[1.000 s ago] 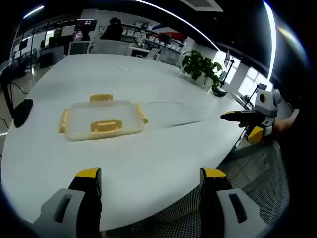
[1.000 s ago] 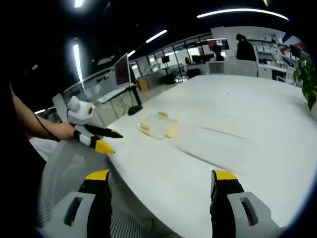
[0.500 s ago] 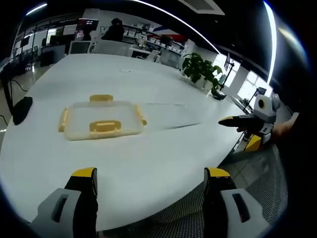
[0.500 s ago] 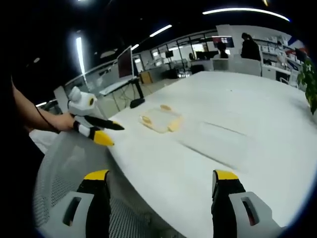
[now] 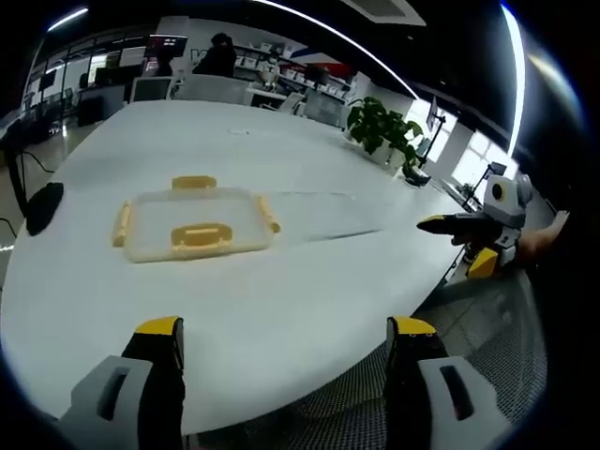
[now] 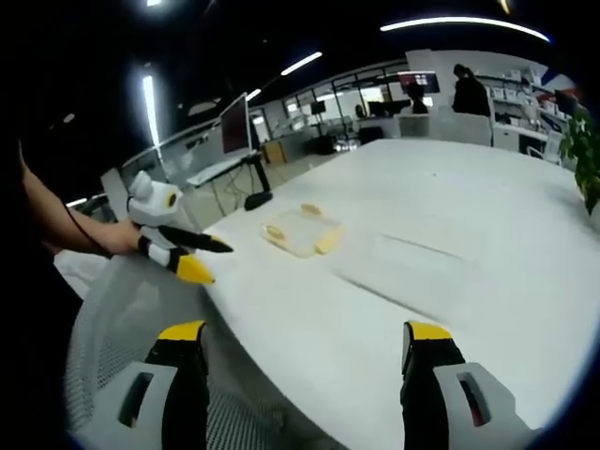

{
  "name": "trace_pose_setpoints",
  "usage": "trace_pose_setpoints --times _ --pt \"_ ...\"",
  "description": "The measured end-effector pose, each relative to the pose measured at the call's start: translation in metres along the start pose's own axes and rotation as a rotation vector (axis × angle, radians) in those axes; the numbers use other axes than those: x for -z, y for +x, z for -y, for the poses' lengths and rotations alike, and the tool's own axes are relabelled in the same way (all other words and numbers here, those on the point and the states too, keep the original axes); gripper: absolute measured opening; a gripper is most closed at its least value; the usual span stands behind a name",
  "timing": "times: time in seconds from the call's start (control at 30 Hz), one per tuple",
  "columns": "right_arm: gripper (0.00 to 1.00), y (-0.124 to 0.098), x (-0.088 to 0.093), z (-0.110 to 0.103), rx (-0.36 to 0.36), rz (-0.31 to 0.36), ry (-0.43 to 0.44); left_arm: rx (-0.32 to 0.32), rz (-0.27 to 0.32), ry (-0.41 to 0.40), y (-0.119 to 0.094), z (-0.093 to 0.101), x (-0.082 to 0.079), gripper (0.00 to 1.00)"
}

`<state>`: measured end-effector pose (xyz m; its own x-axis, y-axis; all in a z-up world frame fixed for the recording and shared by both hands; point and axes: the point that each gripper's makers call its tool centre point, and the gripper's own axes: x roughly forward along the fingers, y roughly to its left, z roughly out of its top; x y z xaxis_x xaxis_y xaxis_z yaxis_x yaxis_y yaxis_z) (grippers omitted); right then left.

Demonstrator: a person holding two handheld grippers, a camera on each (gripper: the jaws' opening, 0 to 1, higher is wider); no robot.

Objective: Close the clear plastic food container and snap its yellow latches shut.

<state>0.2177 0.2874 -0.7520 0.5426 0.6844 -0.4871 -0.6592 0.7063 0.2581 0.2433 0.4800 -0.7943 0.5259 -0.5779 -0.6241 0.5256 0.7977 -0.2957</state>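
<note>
A clear plastic food container (image 5: 192, 225) with its lid on lies flat on the white table (image 5: 281, 281), yellow latches (image 5: 200, 234) on its sides. In the right gripper view the container (image 6: 302, 231) looks small and far off. My left gripper (image 5: 281, 330) is open, well short of the container, near the table's front edge. The right gripper (image 5: 455, 242) comes in at the right, off the table's edge, jaws apart. My right gripper (image 6: 307, 336) is open over the table edge, and the left gripper (image 6: 192, 255) shows at the left, held by a hand.
A potted plant (image 5: 382, 127) stands at the table's far right. A black object (image 5: 42, 206) lies at the table's left edge. Desks, monitors and people fill the office behind. Mesh chair backs (image 6: 122, 319) sit below the grippers.
Both views have shifted only slightly with the hands. The container has not moved, and both grippers stay open.
</note>
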Motion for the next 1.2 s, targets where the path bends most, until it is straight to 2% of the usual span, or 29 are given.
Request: trace_pose_setpoints --times 0.2,0.73,1.0,1.13,1.2 --pt "0.86 -0.001 -0.004 0.001 0.006 0.017 0.016 0.000 0.000 0.004 0.000 -0.002 -0.001 0.88" --pt "0.85 0.000 -0.001 -0.001 -0.012 0.006 0.019 -0.003 0.000 0.001 -0.001 -0.001 -0.001 0.87" --pt "0.85 -0.003 -0.013 0.003 -0.008 0.062 0.058 -0.005 -0.005 0.001 0.000 -0.003 0.000 0.86" --pt "0.83 -0.004 -0.012 0.000 -0.015 0.058 0.057 -0.005 0.016 -0.013 -0.002 -0.003 -0.003 0.86" --pt "0.84 -0.005 -0.018 -0.004 -0.036 0.074 0.052 0.002 0.033 0.003 -0.003 -0.002 -0.009 0.84"
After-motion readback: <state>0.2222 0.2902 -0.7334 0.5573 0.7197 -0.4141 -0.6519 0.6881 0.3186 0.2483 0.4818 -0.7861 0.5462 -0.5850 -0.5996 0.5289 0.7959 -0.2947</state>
